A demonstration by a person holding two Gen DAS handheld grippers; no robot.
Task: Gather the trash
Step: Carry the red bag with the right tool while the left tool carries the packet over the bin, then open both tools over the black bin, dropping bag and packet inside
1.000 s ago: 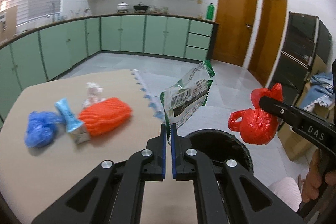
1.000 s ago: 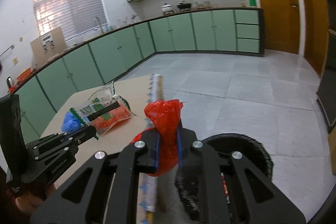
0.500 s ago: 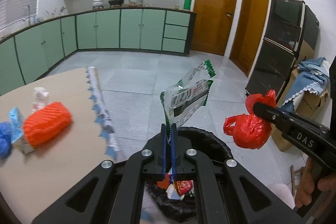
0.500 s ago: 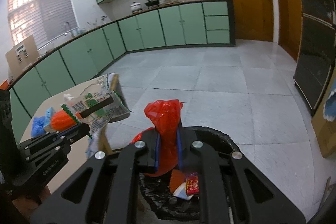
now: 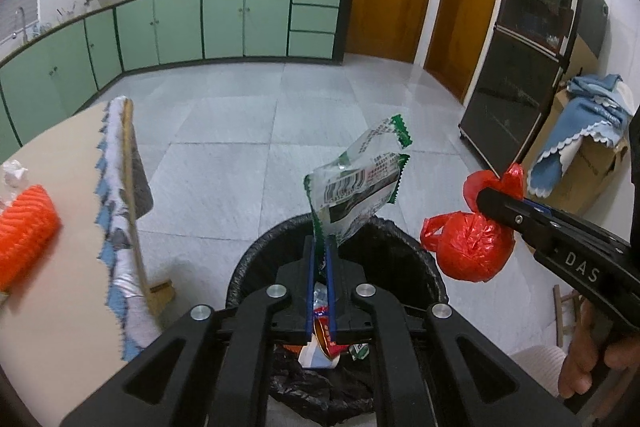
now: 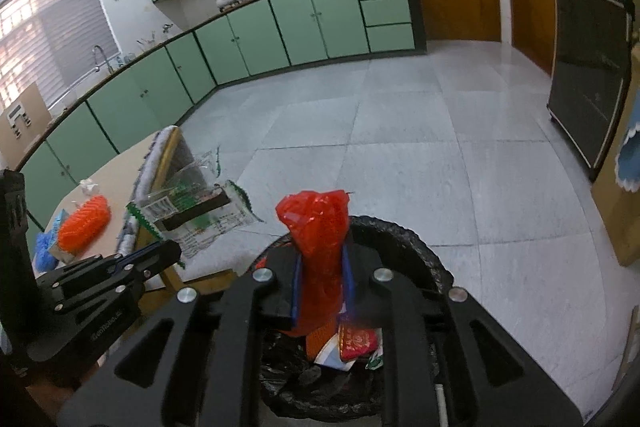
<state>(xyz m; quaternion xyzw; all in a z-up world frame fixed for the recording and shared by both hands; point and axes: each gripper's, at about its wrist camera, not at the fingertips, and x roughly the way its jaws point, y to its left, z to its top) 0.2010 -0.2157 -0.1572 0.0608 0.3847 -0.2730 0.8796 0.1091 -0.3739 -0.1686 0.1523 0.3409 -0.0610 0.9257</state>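
Note:
A black-lined trash bin [image 5: 400, 239] stands on the floor beside the table, with wrappers lying inside. My left gripper [image 5: 320, 247] is over its opening, shut on the bottom edge of a clear-and-green snack wrapper [image 5: 356, 183] that stands upright. My right gripper [image 6: 322, 259] is also above the bin [image 6: 420, 251]. Its jaws are opening, with the knotted neck of a red plastic bag [image 6: 318, 227] still between the pads. In the left wrist view the red bag [image 5: 472, 247] hangs from the right gripper [image 5: 486, 193] over the bin's right rim.
The beige table [image 5: 60, 155] on the left carries an orange ridged packet [image 5: 24, 227], a white tissue [image 5: 14, 171] and blue scraps [image 6: 42, 251]. A black cabinet [image 5: 520, 75] and a cardboard box under a blue cloth [image 5: 580, 155] stand to the right. Open tiled floor lies ahead.
Both grippers have swung from over the table to above the bin and dropped lower, each still carrying its piece. The bin's inside has come into view.

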